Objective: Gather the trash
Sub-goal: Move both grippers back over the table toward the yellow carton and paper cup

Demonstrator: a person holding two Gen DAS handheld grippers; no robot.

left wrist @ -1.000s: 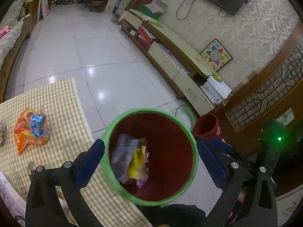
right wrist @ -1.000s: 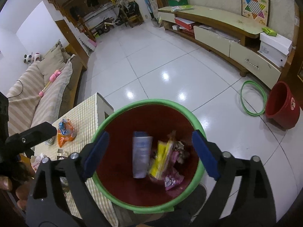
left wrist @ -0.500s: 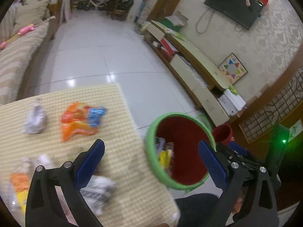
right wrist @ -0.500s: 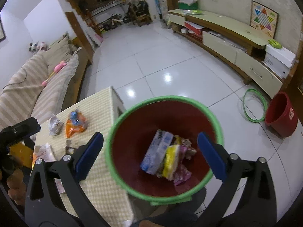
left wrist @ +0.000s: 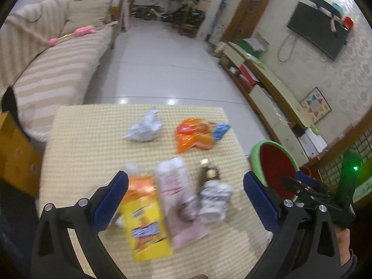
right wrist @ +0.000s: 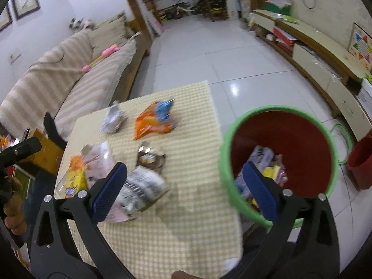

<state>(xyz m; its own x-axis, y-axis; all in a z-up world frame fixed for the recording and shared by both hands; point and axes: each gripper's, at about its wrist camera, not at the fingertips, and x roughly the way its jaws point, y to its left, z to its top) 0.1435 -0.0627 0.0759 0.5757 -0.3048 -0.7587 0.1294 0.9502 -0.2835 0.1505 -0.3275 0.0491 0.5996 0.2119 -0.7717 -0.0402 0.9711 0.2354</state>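
Trash lies on a yellow checked table (left wrist: 93,144): a crumpled white paper (left wrist: 144,129), an orange snack bag (left wrist: 197,134), a yellow packet (left wrist: 144,218), a pink wrapper (left wrist: 176,197), a brown wrapper (left wrist: 209,174) and a crumpled printed wrapper (left wrist: 215,201). My left gripper (left wrist: 186,202) is open and empty above the near pile. My right gripper (right wrist: 183,190) is open and empty, between the printed wrapper (right wrist: 141,186) and the green-rimmed red bin (right wrist: 279,144), which holds several wrappers (right wrist: 262,160). The bin also shows in the left wrist view (left wrist: 274,162).
A striped sofa (left wrist: 53,69) stands beyond the table's left side. A low TV cabinet (left wrist: 267,86) runs along the right wall. A second red bucket (right wrist: 360,160) and a green hoop (right wrist: 344,134) sit on the white tile floor (left wrist: 162,69).
Both grippers have swung left, away from over the bin toward the table. The trash pile now fills the left wrist view; the bin has shifted to the right.
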